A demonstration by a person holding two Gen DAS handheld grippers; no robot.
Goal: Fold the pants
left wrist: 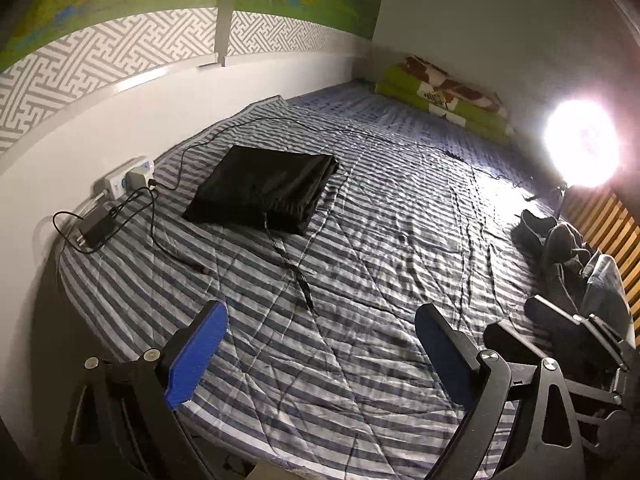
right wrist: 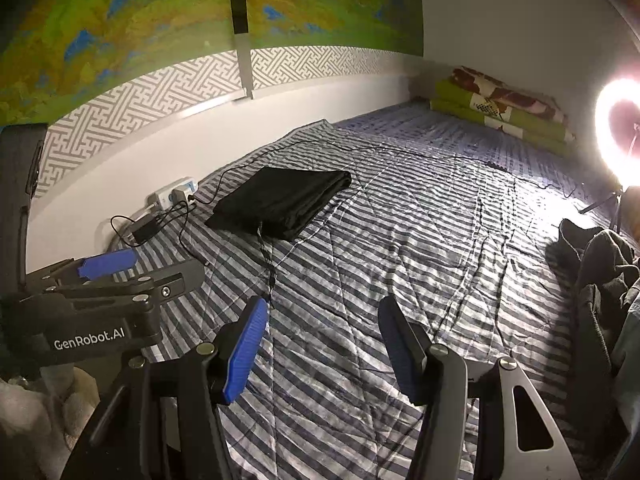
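1. On the striped bed (left wrist: 360,240), near the wall: black pants (left wrist: 262,190), folded flat; drawstring (left wrist: 288,260) trails forward.
2. Judged soft, light, slippery; best taken at folded edges.
3. Left gripper (left wrist: 320,344) and right gripper (right wrist: 322,344): spread wide, nothing held, well apart from pants.

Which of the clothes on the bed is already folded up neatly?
The black pants near the wall, a flat rectangle with its drawstring trailing out. The dark clothes at the bed's right edge lie in a crumpled heap.
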